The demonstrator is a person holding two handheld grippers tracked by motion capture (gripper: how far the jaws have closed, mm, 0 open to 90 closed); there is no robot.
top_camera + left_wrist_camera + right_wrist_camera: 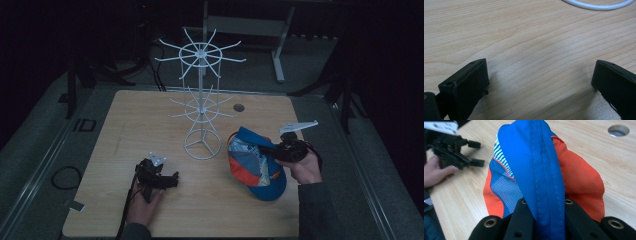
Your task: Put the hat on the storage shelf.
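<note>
We've got the blue, orange and striped fabric baseball cap (256,164) pinched in the right gripper (270,148): in the right gripper view its jaws are pressed together on the blue seamed band of the cap (541,170). The cap hangs at the right of the light wooden table (150,115), just right of the white wire display rack with spoke hooks (202,107), its lower edge at or just above the tabletop; we can't tell if it touches.

The left gripper (170,180) sits low over the table at front left, jaws spread wide with bare wood between them in its own view (539,82); the rack's white base ring (599,4) is just ahead of it.

Our read: we're in the carry step, cap picked, not yet hung. The next move calls for lifting the cap to hook height and slipping its rim over a spoke without tipping the rack. The left gripper could steady the base.
</note>
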